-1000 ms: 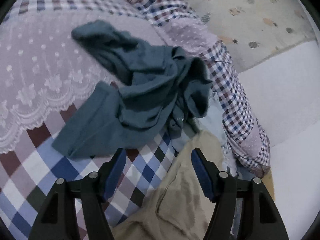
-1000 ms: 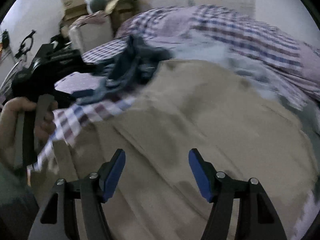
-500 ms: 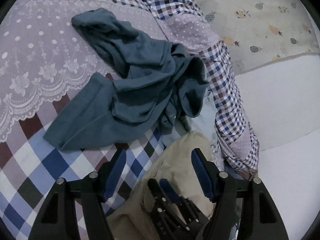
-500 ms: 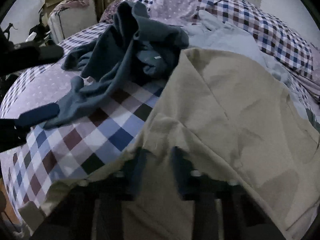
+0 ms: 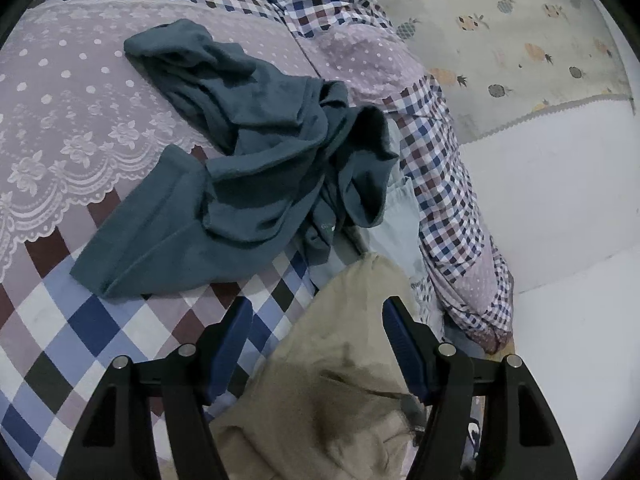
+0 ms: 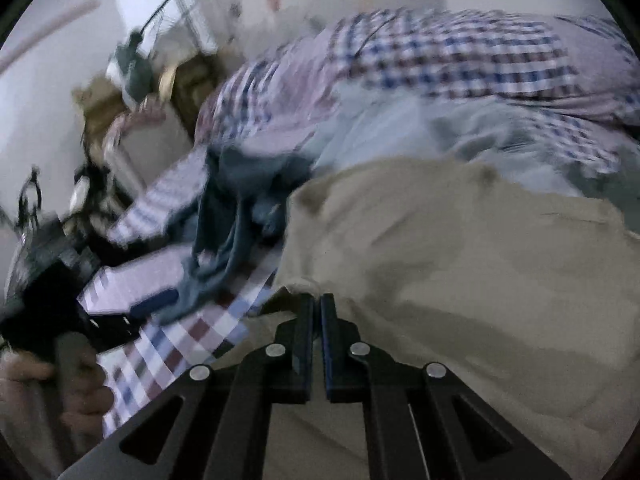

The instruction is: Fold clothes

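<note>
A bed (image 5: 72, 320) covered in a checked quilt with a lilac lace panel fills most of both views. On it, near the right edge, lies a beige garment (image 5: 332, 380), spread across the lower part of the right wrist view, which is blurred. Beyond it a crumpled teal garment (image 5: 248, 176) sprawls over the quilt, and a pale blue-grey garment (image 5: 396, 224) lies between the two, partly under both. The left tool (image 5: 316, 340) hovers above the beige garment with its blue-padded fingers spread wide, holding nothing. The right tool (image 6: 317, 312) has its fingers pressed together on an edge of the beige garment. A hand (image 6: 80, 396) holds the left tool's handle.
</note>
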